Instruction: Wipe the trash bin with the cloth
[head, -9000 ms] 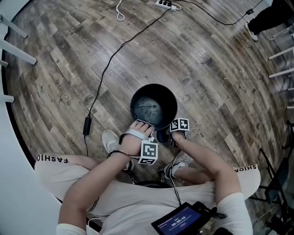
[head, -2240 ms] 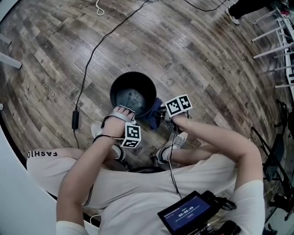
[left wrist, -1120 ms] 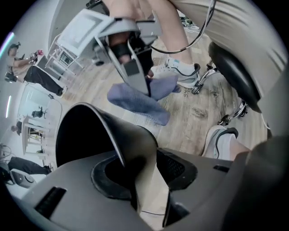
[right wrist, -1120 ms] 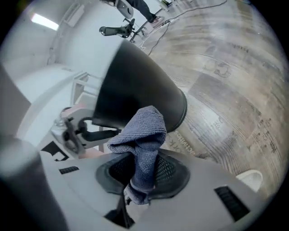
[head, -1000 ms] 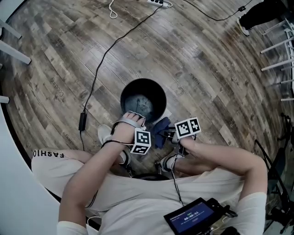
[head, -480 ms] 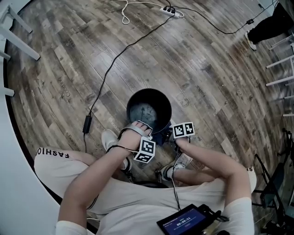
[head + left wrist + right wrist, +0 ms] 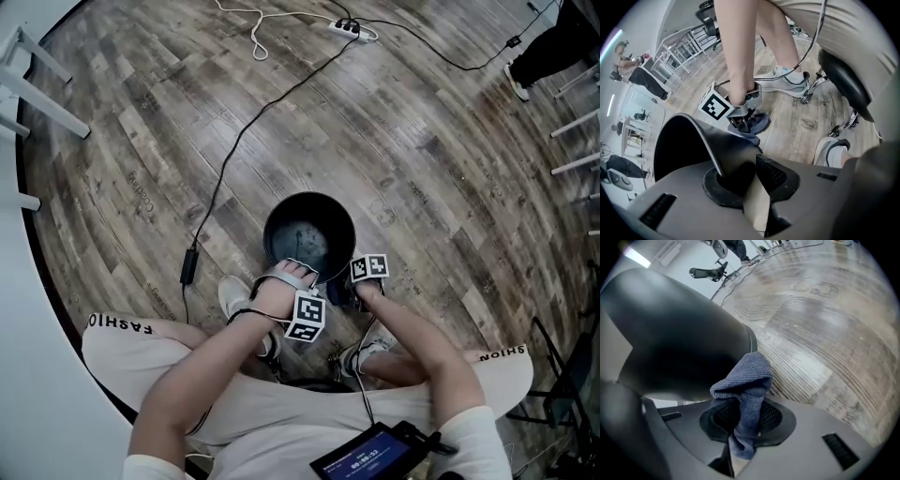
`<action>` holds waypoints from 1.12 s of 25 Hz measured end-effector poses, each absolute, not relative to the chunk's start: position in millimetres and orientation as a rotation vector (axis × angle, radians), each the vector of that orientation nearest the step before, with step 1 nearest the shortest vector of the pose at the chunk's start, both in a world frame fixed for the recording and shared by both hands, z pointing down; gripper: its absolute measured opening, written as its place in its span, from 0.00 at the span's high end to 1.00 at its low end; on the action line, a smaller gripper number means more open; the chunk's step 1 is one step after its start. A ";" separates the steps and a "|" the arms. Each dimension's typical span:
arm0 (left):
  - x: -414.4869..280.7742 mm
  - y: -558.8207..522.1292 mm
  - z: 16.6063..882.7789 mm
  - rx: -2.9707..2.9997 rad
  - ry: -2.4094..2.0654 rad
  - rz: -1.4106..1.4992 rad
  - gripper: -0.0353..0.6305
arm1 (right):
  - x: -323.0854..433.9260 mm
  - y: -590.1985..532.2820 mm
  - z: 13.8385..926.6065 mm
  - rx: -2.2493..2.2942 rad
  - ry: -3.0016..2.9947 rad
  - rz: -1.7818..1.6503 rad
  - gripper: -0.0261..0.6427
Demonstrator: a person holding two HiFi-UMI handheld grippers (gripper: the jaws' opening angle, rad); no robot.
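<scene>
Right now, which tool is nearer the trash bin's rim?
Left. The left tool has just been closing and now clamps the rim; the right tool holds the cloth beside the bin's outer wall, below the rim.

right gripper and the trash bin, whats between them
The blue cloth, pinched in the right gripper, bunches between it and the trash bin wall; seen in the right gripper view.

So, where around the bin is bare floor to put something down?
Bare floor lies right of the bin and beyond it, up to the cable on the left. The near side is crowded: cloth and shoes.
</scene>
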State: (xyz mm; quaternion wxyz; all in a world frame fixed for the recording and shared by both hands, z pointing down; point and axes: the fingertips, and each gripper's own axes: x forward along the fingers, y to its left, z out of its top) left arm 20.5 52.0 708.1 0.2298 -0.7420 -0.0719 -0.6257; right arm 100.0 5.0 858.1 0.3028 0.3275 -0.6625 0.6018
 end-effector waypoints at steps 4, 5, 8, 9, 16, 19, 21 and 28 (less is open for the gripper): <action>33.3 56.6 686.9 -2.210 -0.145 -1.675 0.78 | 119.3 0.2 813.9 0.895 -1.732 1.480 0.85; 35.2 59.2 677.5 -2.288 -0.129 -1.672 0.75 | 125.9 -8.2 796.2 0.914 -1.749 1.434 0.85; 38.5 63.2 645.8 -2.473 -0.080 -1.634 0.67 | 152.4 -40.9 730.1 0.995 -1.831 1.276 0.85; 41.8 59.4 631.3 -2.525 -0.044 -1.592 0.67 | 161.1 -55.7 702.0 1.027 -1.874 1.215 0.85; 47.4 29.5 487.6 -2.901 0.281 -1.095 0.67 | 160.2 -123.2 462.3 1.217 -2.354 0.881 0.85; 25.4 -6.8 407.1 -2.913 0.547 -0.855 0.67 | 146.4 -121.3 366.0 1.269 -2.566 0.679 0.85; 4.7 -28.6 355.7 -2.905 0.715 -0.715 0.67 | 140.0 -114.3 320.6 1.298 -2.662 0.528 0.85; -58.2 -53.3 271.7 -2.913 1.118 -0.448 0.67 | 111.6 -84.3 278.2 1.273 -2.762 0.155 0.85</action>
